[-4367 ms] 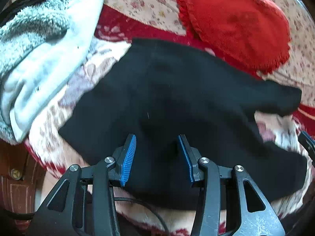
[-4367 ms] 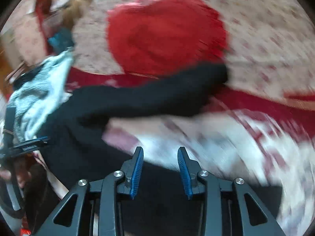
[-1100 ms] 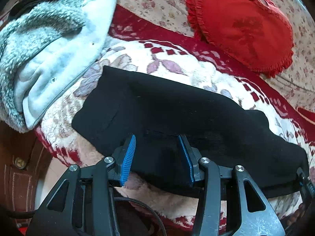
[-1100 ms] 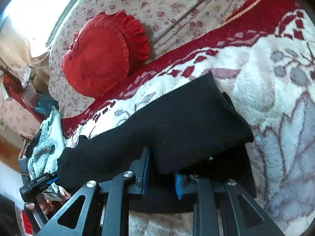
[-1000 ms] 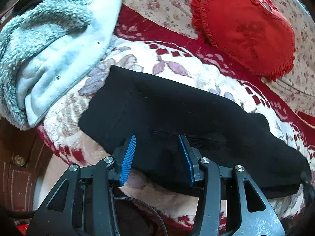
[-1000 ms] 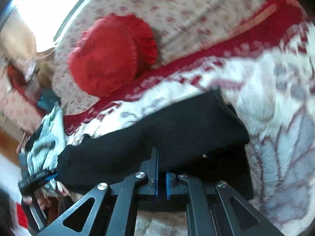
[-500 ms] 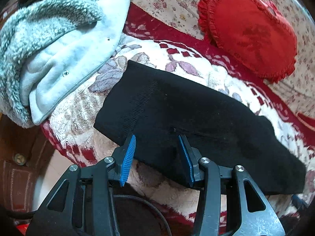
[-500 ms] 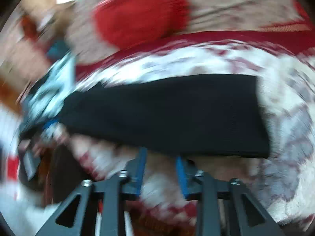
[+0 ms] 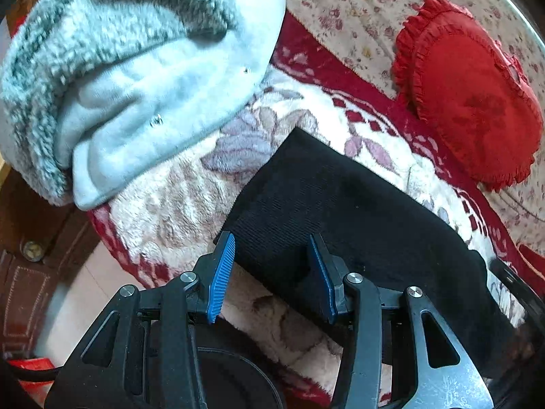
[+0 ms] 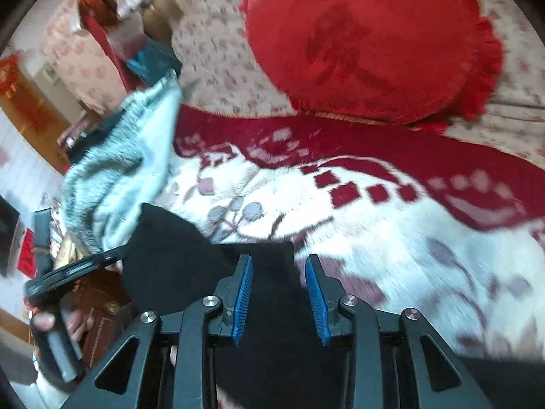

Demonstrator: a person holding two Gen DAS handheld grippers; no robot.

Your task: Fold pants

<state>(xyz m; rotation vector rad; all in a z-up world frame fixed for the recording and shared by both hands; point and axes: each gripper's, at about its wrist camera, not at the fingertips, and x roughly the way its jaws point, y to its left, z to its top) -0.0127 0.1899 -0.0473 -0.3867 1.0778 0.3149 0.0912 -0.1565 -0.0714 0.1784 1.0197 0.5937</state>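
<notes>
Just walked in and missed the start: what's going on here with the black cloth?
A person with a handheld gripper in each hand is folding black pants on a plush floral blanket. The pants lie flat as a long folded band. The left gripper and the right gripper both hover over the pants with jaws open, holding nothing. A grey fleece garment and a red heart cushion lie nearby.

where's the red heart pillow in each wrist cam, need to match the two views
Left wrist: red heart pillow at upper right, on the floral cover beyond the black pants.
Right wrist: it fills the top centre and right.
Shared landmark: the grey fleece garment, upper left in the left view, left in the right.
</notes>
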